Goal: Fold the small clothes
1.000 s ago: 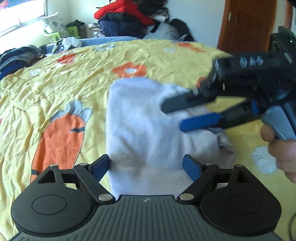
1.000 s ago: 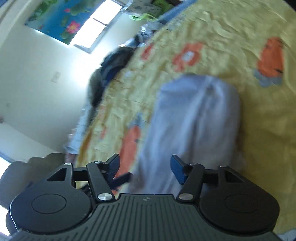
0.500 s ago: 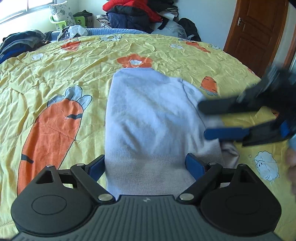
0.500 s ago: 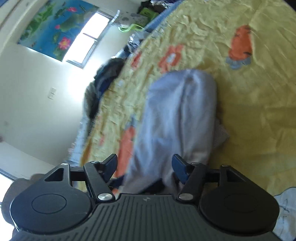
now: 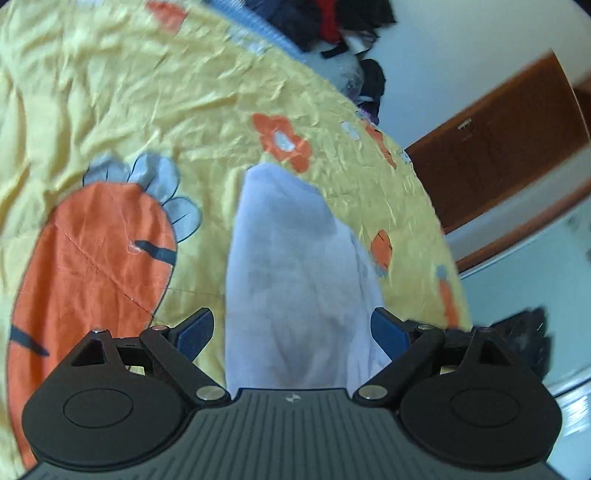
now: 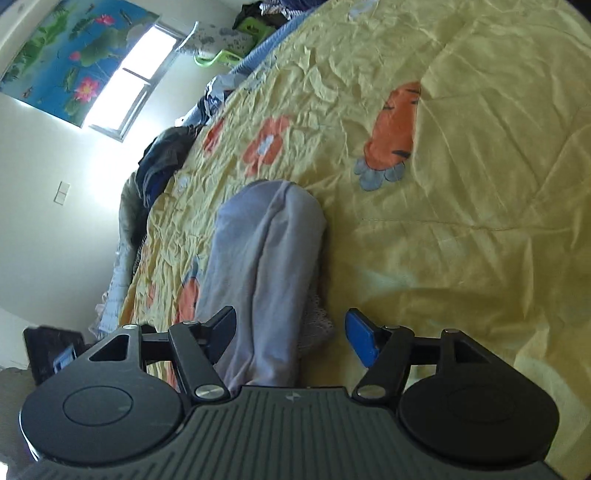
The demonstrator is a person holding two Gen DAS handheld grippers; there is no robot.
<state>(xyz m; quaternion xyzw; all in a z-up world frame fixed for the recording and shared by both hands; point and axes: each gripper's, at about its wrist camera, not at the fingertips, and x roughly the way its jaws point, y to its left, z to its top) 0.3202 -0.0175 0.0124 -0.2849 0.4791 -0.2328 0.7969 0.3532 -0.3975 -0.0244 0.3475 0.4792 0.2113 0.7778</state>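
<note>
So the pale lavender sweater is lying on the bed, on top of the yellow quilt with the carrot and flower prints. It's folded into a long narrow strip running away from both cameras.

Left wrist view: the left claw is spread wide, blue pads either side of the near end of the sweater, not pressing on it. The big orange carrot print sits just left of the garment, an orange flower just past its far end. Only this view gets you the brown wooden door on the right and the heap of dark and red clothes at the far edge of the bed. There's also a blurry dark shape at the right edge that I can't make out for sure.

Right wrist view: the right claw has its jaws opening, and the sweater passes between them closer to the left pad, with nothing pinched. You can see a lengthwise fold ridge down the garment here, plus a bit of knit edge poking out on its right side, which the left camera doesn't really show. This one also picks up the window, the lotus picture next to it, and a smaller carrot print off to the right.
</note>
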